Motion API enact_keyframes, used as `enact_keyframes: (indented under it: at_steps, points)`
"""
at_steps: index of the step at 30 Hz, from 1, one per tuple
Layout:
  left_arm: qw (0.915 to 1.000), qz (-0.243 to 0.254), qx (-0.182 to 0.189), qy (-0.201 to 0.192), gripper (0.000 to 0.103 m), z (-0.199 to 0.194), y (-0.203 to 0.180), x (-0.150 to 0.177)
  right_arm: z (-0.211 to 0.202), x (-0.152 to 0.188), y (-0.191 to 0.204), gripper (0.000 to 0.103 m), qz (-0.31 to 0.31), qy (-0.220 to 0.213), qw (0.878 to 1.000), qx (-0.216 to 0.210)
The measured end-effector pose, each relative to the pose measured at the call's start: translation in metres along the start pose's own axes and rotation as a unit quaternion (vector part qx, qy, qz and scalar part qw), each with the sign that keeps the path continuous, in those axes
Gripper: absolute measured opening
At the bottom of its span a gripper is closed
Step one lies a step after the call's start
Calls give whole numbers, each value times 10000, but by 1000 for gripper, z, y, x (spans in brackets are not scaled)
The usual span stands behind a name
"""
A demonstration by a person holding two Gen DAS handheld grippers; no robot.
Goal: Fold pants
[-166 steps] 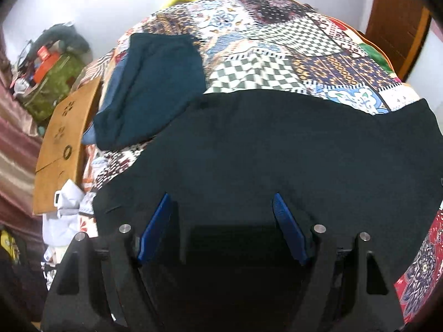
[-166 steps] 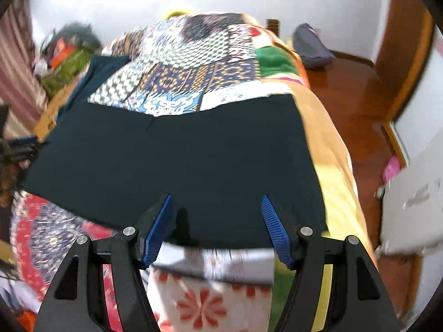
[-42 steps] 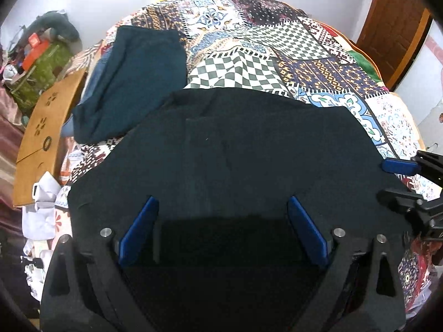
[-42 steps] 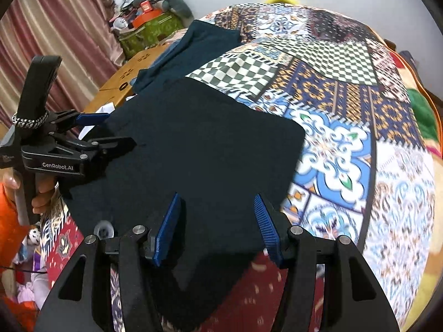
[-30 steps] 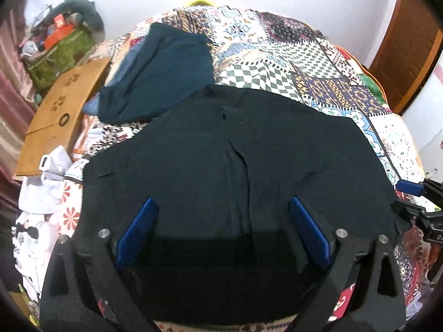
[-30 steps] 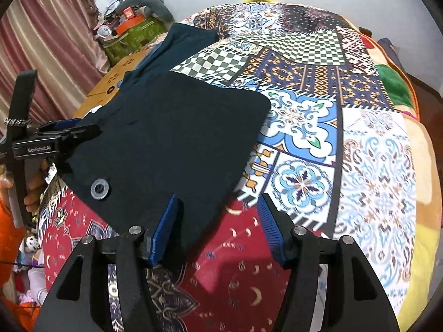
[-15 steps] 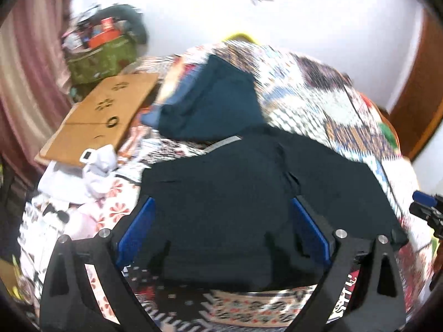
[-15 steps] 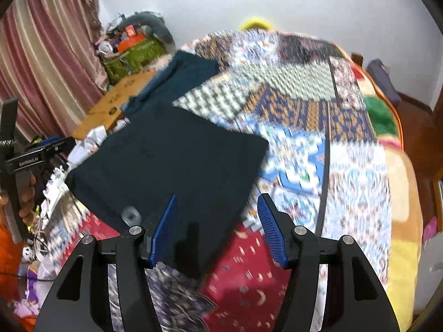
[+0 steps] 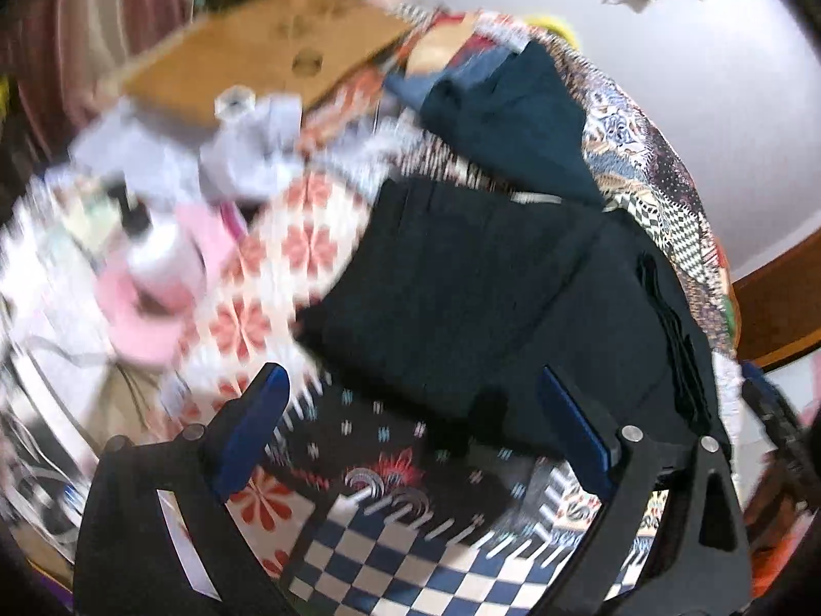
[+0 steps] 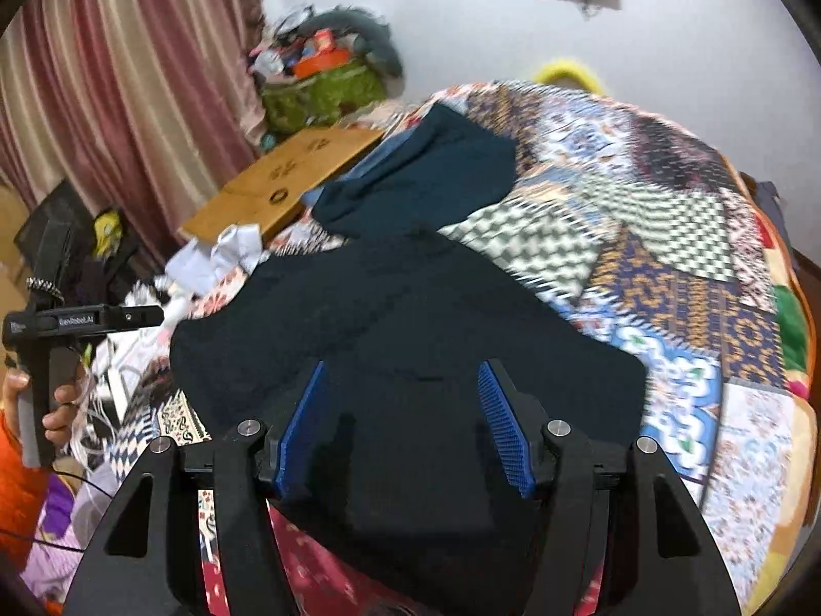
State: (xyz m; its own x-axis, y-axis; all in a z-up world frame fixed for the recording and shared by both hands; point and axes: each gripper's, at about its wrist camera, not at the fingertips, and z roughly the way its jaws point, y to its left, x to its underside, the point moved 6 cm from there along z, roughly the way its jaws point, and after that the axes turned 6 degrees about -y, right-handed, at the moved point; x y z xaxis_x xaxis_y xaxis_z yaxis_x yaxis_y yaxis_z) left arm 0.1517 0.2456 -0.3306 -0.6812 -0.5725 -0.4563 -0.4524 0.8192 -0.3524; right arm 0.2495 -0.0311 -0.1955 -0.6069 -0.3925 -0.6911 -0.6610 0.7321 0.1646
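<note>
Dark pants (image 9: 513, 297) lie folded into a compact block on the patchwork bedspread (image 9: 410, 554); they also show in the right wrist view (image 10: 410, 328). My left gripper (image 9: 421, 426) is open and empty, above the bed's near-left edge, short of the pants. It also shows in the right wrist view (image 10: 123, 315) at far left, off the pants. My right gripper (image 10: 403, 426) is open and empty, hovering over the pants' near part.
A folded teal garment (image 10: 431, 179) lies on the bedspread (image 10: 667, 236) beyond the pants. A wooden board (image 10: 287, 179), white cloths (image 9: 256, 138) and a pink item (image 9: 154, 277) sit left of the bed. Curtains (image 10: 128, 77) hang left.
The pants went from spread wide to folded into a smaller block. Both grippers pulled back from the pants; the left one swung toward the bed's left edge.
</note>
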Motion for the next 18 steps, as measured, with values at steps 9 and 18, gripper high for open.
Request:
enact_keyframes:
  at_steps: [9,18]
  points:
    - [9868,-994,1023,770,98,34,12,23,20,17,12,57,-138,497,9986,-149]
    - [9793,-1199,1306,980,98,72,11,7,22,21,12,57,-34,471,9985,-263]
